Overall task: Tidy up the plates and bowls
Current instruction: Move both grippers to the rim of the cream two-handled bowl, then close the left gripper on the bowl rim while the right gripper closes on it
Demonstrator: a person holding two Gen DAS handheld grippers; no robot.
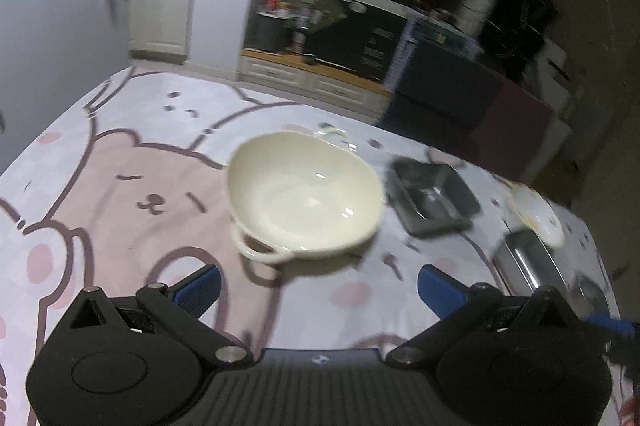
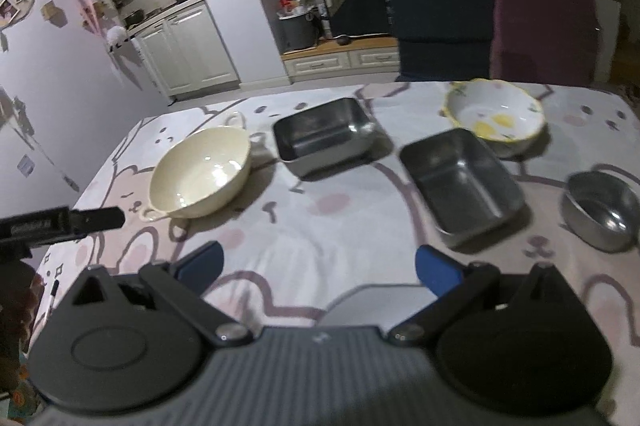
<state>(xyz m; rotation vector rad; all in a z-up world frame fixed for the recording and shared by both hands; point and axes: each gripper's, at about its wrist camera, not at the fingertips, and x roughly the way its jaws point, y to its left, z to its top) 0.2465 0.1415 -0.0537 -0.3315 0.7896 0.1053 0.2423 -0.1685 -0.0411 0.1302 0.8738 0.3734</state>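
Tablecloth [image 2: 320, 226] with a bear print carried five vessels, none stacked. Cream bowl [image 1: 304, 194] with loop handles sat just ahead of the left gripper [image 1: 318, 290]; jaws stood wide apart, holding nothing. Right gripper [image 2: 318, 268] likewise gaped empty, hovering over bare cloth, with the square steel tray [image 2: 326, 134] and the longer steel tray [image 2: 462, 182] ahead. Yellow-patterned bowl [image 2: 496, 114] sat at the far side, touching or just behind the longer tray; small round steel bowl [image 2: 602, 210] lay apart at the right.

Risks, as judged: glazed rim looked slick, so a shallow pinch could let the cream bowl swing or slip. Loose cloth might drag and shift neighbours if a vessel were slid rather than lifted. Left view was blurred, so alignment on the rim was uncertain.
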